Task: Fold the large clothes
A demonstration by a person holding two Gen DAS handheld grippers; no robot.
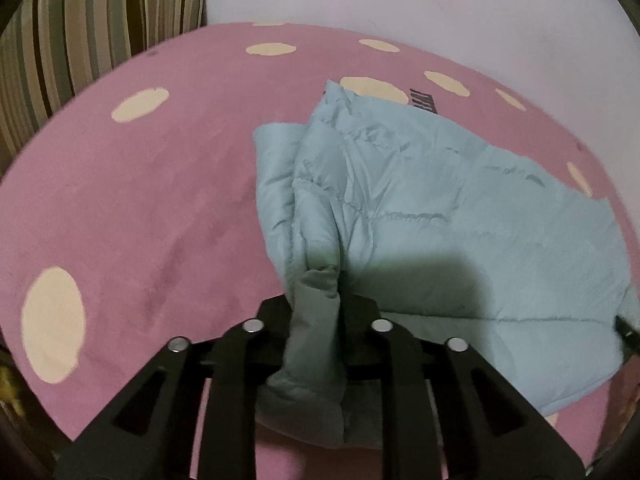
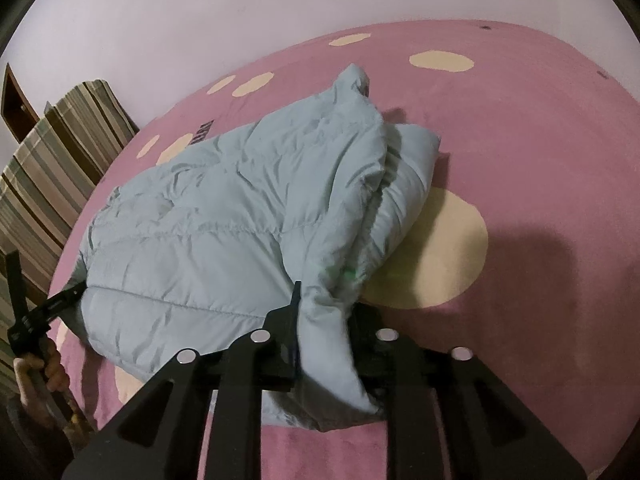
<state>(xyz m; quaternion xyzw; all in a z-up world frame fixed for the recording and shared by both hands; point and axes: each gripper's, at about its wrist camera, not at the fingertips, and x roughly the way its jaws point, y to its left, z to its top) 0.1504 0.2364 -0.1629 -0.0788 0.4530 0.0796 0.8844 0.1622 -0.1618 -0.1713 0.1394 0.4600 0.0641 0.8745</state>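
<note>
Black linkage of your left gripper point(image 1: 318, 304) fills the bottom of the left wrist view, and its two fingers are pinched onto a bunched fold of the pale blue puffer jacket point(image 1: 420, 208). That fold runs down between the fingers and hangs toward the camera. At the far right edge of this view a black finger tip of your right gripper point(image 1: 625, 330) pokes in at the jacket's hem; its state cannot be read from here.

Right wrist view: your right gripper point(image 2: 326, 320) is likewise clamped on a wad of the jacket point(image 2: 224, 216), cloth squeezed between the fingers and spilling down over the linkage. Both grips sit on the near edge of the garment, one at each end.

The jacket lies on the pink bed cover point(image 1: 160, 200), which carries large cream dots; one big cream dot point(image 2: 440, 248) sits just beside the jacket's bunched end. A sleeve or side panel is folded over the body, making a thick ridge. Quilted seams run across the top panel.

At the left edge of the right view your left hand point(image 2: 44, 376) holds the other gripper's handle. Striped pillows point(image 2: 52, 168) stand against the lilac wall point(image 2: 200, 20) behind the bed, with dark lettering on the cover peeking out beside the jacket.
</note>
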